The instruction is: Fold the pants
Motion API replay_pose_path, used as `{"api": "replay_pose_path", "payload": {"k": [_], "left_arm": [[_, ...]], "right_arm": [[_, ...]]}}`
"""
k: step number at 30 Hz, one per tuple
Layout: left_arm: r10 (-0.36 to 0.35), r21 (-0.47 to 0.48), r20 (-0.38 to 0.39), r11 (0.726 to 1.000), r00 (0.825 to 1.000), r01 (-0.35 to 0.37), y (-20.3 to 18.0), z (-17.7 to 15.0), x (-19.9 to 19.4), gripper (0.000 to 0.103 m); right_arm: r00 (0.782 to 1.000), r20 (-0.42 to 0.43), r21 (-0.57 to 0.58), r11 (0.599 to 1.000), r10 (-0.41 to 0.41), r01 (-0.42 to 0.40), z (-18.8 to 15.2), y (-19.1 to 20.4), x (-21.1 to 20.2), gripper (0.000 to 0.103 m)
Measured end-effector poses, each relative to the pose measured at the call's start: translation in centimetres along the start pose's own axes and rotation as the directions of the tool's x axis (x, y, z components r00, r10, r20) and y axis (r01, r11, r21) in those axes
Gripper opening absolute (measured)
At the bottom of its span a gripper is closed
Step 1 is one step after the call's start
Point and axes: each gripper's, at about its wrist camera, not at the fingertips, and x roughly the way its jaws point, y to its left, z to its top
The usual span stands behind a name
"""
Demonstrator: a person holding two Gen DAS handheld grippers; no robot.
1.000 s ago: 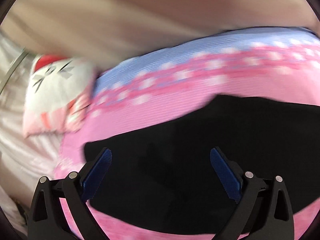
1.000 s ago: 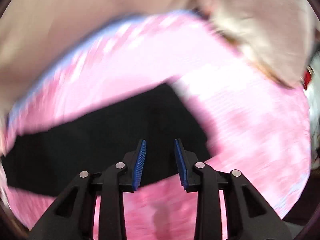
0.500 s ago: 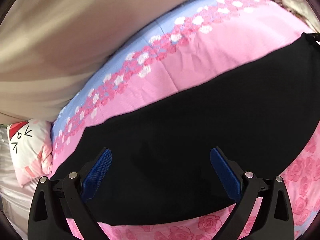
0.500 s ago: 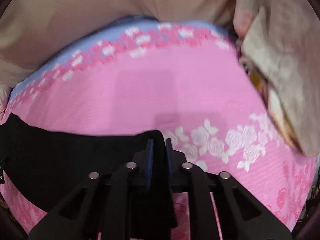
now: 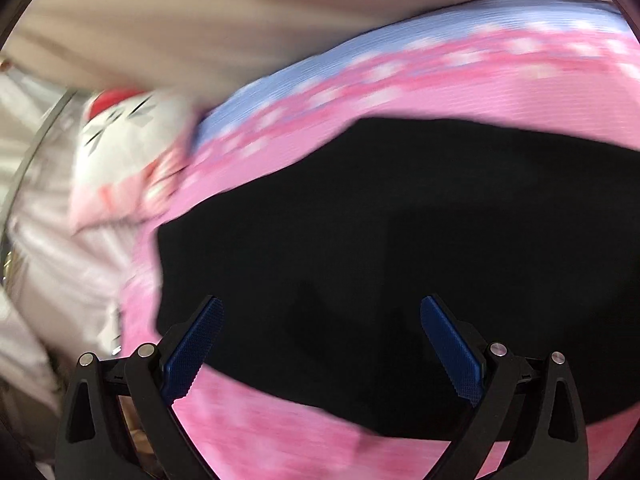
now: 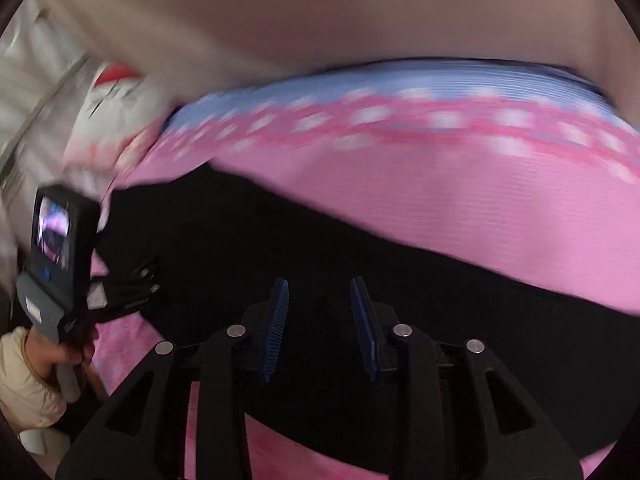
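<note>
Black pants (image 5: 400, 248) lie flat as a folded band on a pink floral bedsheet (image 5: 440, 96). My left gripper (image 5: 320, 320) is wide open and empty above the pants' left part. In the right wrist view the pants (image 6: 280, 240) stretch from left to lower right. My right gripper (image 6: 320, 304) is partly open above them, with nothing between the fingers. The left gripper's body (image 6: 60, 264) shows at the left edge, held in a hand.
A white cartoon pillow (image 5: 128, 152) lies at the bed's left end, also seen in the right wrist view (image 6: 112, 112). A beige wall (image 5: 240, 20) runs behind the bed. Pale pink bedding (image 5: 52, 260) hangs at the left.
My right gripper has opened and let go of the pants, then swung left. My left gripper has shifted left, so the pants' left end and the pillow show again.
</note>
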Motion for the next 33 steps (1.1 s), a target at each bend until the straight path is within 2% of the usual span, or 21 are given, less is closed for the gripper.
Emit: {"api": "replay_pose_path", "payload": {"k": [1,3,4,7,9,11,14,16,18,21,23,24,26,27,28,30,32,33], "left_arm": [[0.056,-0.015,-0.032,0.998,0.998,-0.056,2.6,-0.4,2.3,0.098],[0.092,-0.021,-0.068,0.995,0.993,-0.094,5.6,-1.0,5.2,0.098],[0.141,-0.029,-0.094,0.989,0.986,-0.144,8.0,-1.5,7.3,0.098],[0.188,-0.083,-0.149,0.976,0.971,-0.202,14.3,-2.7,11.2,0.098],[0.177,-0.151,-0.148,0.968,0.973,-0.199,18.5,-3.2,12.4,0.098],[0.123,-0.209,-0.151,0.966,0.981,-0.153,22.8,-3.3,14.3,0.098],[0.092,-0.191,-0.163,0.974,0.982,-0.123,25.5,-2.6,17.2,0.098],[0.076,-0.156,-0.147,0.983,0.986,-0.099,25.9,-2.5,17.8,0.098],[0.075,-0.146,-0.114,0.985,0.991,-0.091,25.9,-3.3,16.7,0.098],[0.008,-0.154,-0.078,0.988,0.997,-0.02,25.9,-5.7,14.6,0.098],[-0.025,-0.141,-0.069,0.99,0.997,0.015,25.0,-7.2,13.7,0.098],[-0.038,-0.126,-0.072,0.992,0.997,0.029,24.4,-7.8,13.5,0.098],[-0.051,-0.072,-0.064,0.996,0.997,0.046,23.1,-8.7,13.2,0.098],[-0.044,-0.055,-0.057,0.998,0.997,0.041,22.7,-8.8,13.1,0.098],[-0.058,-0.041,-0.045,0.998,0.997,0.056,22.4,-8.8,12.9,0.098],[-0.098,-0.046,-0.028,0.994,0.995,0.097,22.2,-8.2,12.8,0.098],[-0.097,-0.046,-0.005,0.994,0.995,0.096,22.0,-7.3,12.7,0.098],[-0.088,-0.044,-0.004,0.995,0.996,0.087,22.0,-6.9,12.8,0.098]], "right_arm": [[0.999,-0.028,-0.034,0.999,0.031,-0.032,1.3,2.6,2.6,0.032],[0.992,-0.084,-0.068,0.992,0.097,-0.103,3.4,6.9,7.0,0.032],[0.988,-0.104,-0.086,0.988,0.117,-0.126,4.7,9.2,9.3,0.032],[0.977,-0.145,-0.142,0.974,0.155,-0.176,7.4,14.5,13.6,0.032],[0.972,-0.144,-0.185,0.96,0.184,-0.209,8.9,18.3,15.2,0.032],[0.976,-0.13,-0.212,0.956,0.177,-0.202,9.9,20.9,16.5,0.033],[0.974,-0.14,-0.267,0.941,0.178,-0.21,12.1,25.6,19.9,0.034],[0.974,-0.148,-0.381,0.899,0.172,-0.217,13.7,29.6,21.8,0.034],[0.974,-0.166,-0.486,0.847,0.154,-0.216,14.3,32.2,22.9,0.034],[0.984,-0.164,-0.644,0.748,0.072,-0.162,14.4,35.5,25.2,0.054],[0.98,-0.193,-0.698,0.697,0.038,-0.165,14.3,36.6,27.1,0.05],[0.976,-0.217,-0.715,0.679,0.015,-0.169,14.3,37.0,28.3,0.04],[0.97,-0.237,-0.676,0.709,0.046,-0.199,15.7,36.5,29.0,0.029],[0.973,-0.221,-0.619,0.761,0.071,-0.196,17.3,35.4,28.9,0.022],[0.977,-0.192,-0.561,0.807,0.089,-0.184,18.8,34.3,29.1,0.02],[0.984,-0.159,-0.501,0.853,0.076,-0.147,20.0,33.0,30.2,0.01],[0.972,-0.233,-0.467,0.872,0.042,-0.149,20.1,32.6,32.1,0.011],[0.972,-0.225,-0.426,0.89,0.069,-0.162,20.3,32.2,31.6,0.011]]}}
